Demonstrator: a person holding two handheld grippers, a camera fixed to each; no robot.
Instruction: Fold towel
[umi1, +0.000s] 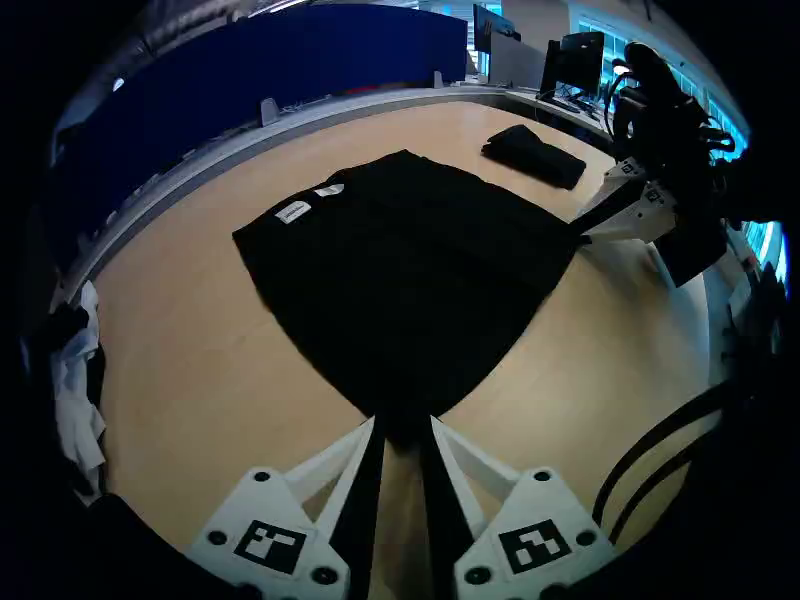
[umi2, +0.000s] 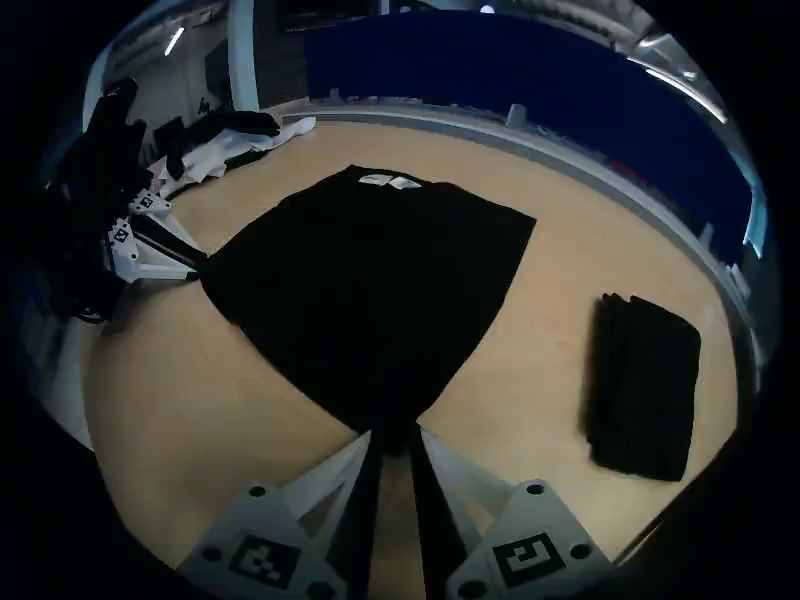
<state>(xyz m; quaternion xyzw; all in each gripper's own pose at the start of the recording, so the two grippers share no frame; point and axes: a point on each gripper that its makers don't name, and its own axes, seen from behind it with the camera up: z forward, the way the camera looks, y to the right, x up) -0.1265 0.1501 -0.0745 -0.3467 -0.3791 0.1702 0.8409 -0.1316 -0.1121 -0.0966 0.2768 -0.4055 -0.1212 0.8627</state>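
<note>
A black towel (umi1: 410, 265) lies spread flat on the light wooden table (umi1: 200, 340), with white labels (umi1: 293, 211) at its far edge. In the left gripper view my left gripper (umi1: 405, 428) is shut on the towel's near corner. My right gripper (umi1: 598, 228) pinches the corner at the right, held by a dark-gloved hand. In the right gripper view the towel (umi2: 375, 290) runs down to a point where my right gripper (umi2: 397, 438) is shut on it. The left gripper (umi2: 190, 262) grips the left corner there.
A second black towel (umi1: 535, 155), folded, lies on the table beyond the spread one, at the right in the right gripper view (umi2: 645, 395). A heap of white and dark cloth (umi1: 75, 390) sits at the table's edge. A blue partition (umi1: 250, 70) and monitors (umi1: 575, 60) stand behind.
</note>
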